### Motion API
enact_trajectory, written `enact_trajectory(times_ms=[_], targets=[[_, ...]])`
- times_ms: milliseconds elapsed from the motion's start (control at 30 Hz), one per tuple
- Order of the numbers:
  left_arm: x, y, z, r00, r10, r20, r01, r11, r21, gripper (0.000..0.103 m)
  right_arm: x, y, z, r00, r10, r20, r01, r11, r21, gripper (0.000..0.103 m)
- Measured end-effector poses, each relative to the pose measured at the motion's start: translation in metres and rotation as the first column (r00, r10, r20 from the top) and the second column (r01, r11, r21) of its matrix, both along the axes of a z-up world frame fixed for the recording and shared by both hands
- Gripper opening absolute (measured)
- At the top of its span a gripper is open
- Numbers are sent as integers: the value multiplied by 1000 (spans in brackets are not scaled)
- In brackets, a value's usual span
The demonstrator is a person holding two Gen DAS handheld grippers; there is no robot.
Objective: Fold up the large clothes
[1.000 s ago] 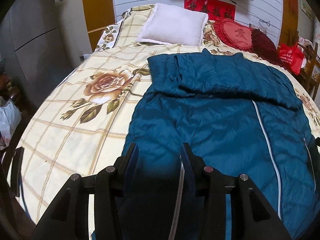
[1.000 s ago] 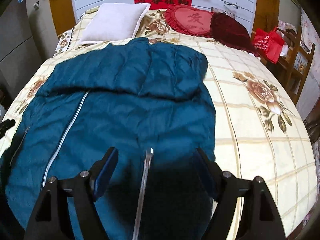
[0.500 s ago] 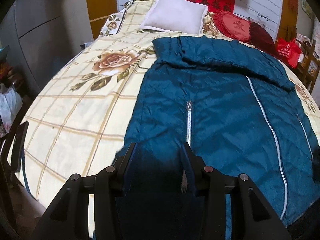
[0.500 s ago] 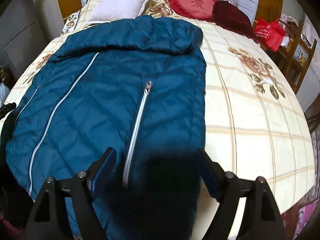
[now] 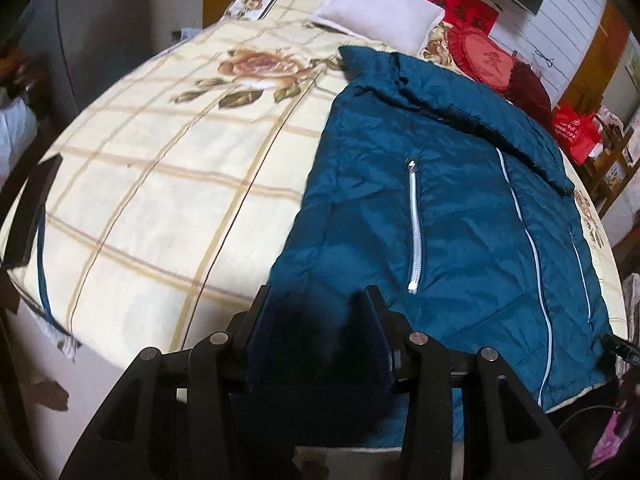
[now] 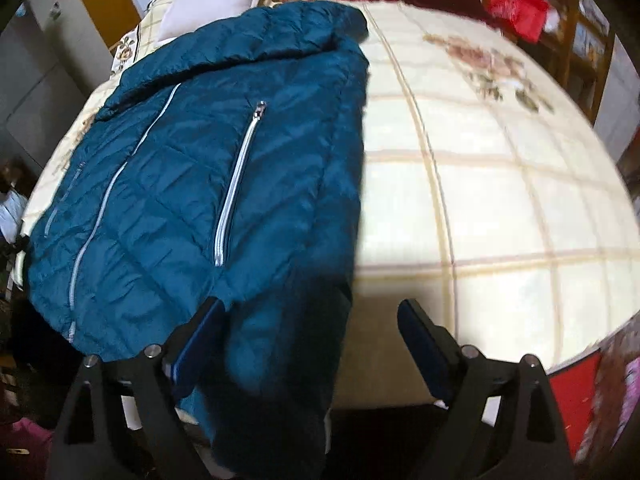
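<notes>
Two claws sit low at the foot of the bed, each pointing up its length toward the pillows. The left claw (image 5: pixel 318 332) has its jaws set fairly close, with the hem of the teal quilted jacket (image 5: pixel 440 216) bunched dark between them, so it appears to be gripping that fabric. The right claw (image 6: pixel 310 344) is spread wide; the jacket's hem corner hangs between its jaws against the left finger (image 6: pixel 196 344), while the right finger stands clear of the cloth, so it holds nothing firmly. Beneath them the bed (image 5: pixel 160 184) wears a cream plaid cover printed with roses. At its head lie a white pillow (image 5: pixel 376 14), a red heart-shaped cushion (image 5: pixel 486 60) and a dark red cushion (image 5: pixel 528 88); a red bag (image 5: pixel 576 132) hangs beside wooden furniture to the right. The jacket lies front up, its hem at the foot edge, with silver pocket and front zippers and its upper part folded down across the chest.
</notes>
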State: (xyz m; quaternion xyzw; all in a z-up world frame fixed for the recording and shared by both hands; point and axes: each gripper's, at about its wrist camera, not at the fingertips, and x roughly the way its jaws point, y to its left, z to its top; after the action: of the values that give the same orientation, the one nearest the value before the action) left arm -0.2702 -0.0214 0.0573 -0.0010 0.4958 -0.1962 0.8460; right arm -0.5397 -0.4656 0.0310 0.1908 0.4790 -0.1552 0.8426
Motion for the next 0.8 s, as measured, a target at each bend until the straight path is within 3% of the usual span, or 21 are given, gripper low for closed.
enact_trajectory(times_ms=[133,233,400,600,800], targets=[[4,14,1,1000,17,-23,-18,999,-46,66,-2,6,-4,1000,27,7,-27,999,38,91],[12,25,-2,997,37,-65,-42,995,-88,72,1,11,-8,998,61,3,-61,996,59,92],[10,26,-20,987,-13,-161,-6,993,-114,72,7,19,-13,995,101,-10,-100,992,75,92],[0,16,-26,987,-50,-150,37,995,-90,73,13,28,-21,990,139,-6,-137,984,116,93],[-5,9,-30,989,-89,-120,82,995,-61,84,17,33,-24,986,164,-3,-162,977,140,94]])
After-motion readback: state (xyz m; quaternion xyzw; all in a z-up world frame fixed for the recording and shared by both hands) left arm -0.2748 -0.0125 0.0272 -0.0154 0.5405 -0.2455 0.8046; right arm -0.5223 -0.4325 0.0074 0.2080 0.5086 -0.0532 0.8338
